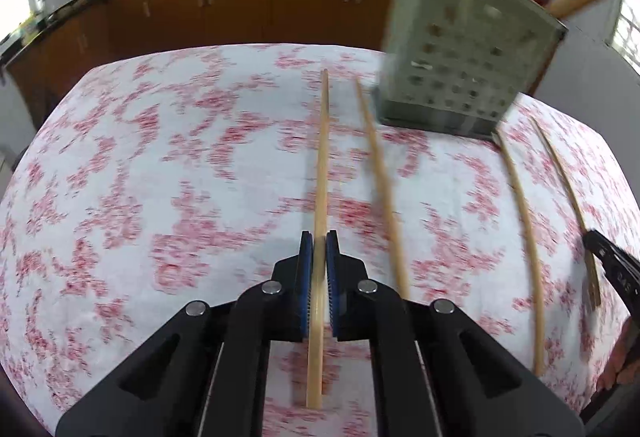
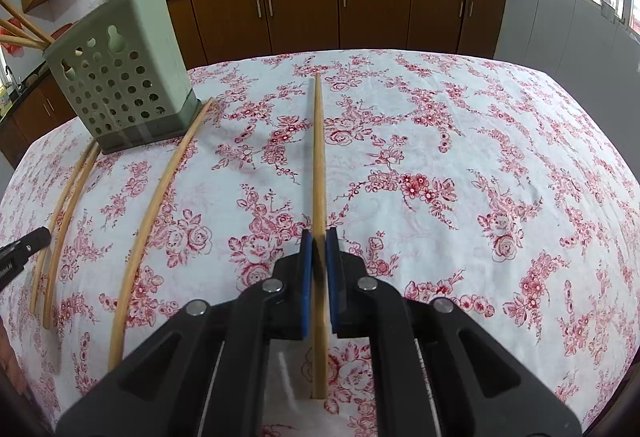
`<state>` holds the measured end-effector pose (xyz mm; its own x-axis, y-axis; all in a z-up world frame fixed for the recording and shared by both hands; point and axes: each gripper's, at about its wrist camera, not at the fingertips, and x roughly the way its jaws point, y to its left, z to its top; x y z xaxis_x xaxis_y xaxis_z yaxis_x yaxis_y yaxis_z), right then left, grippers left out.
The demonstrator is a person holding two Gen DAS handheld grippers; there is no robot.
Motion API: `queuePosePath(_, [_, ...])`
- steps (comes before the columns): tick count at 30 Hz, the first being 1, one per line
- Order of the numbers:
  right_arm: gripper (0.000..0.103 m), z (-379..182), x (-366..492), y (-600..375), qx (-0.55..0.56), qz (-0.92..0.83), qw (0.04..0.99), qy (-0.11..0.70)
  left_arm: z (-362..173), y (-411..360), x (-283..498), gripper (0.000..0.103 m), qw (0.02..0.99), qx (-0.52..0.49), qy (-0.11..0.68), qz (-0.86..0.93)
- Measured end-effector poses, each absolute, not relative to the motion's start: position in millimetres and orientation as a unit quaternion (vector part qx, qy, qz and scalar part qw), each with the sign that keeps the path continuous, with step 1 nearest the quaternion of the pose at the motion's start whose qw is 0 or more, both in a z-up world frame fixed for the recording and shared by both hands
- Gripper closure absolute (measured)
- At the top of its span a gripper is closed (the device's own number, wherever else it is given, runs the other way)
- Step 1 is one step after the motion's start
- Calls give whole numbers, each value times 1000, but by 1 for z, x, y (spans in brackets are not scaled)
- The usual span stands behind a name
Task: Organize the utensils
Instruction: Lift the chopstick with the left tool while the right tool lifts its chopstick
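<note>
While both hand-held grippers grip, pick-up looks finished. Left hand-held gripper [image 1: 319,251] clamped on a chopstick [image 1: 321,173]; two loose chopsticks [image 2: 154,205] on the floral worktop [image 2: 460,157]; green holder [image 2: 120,77] behind them; right hand-held gripper [image 2: 319,249] pinches another chopstick [image 2: 318,165]. Next likely: lift, tip upright, drop into holder.
</note>
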<state>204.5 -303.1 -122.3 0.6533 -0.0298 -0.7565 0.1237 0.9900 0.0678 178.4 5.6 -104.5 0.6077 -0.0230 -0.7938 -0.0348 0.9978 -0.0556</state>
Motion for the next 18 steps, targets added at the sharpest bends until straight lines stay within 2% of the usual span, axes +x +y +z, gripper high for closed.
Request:
queuePosePath(7, [95, -122, 205, -302, 55, -41, 908, 414, -103, 51, 180, 95, 894, -47, 445, 17])
queuePosePath(18, [95, -122, 206, -302, 57, -40, 908, 414, -106, 45, 172, 95, 905, -34, 423, 12])
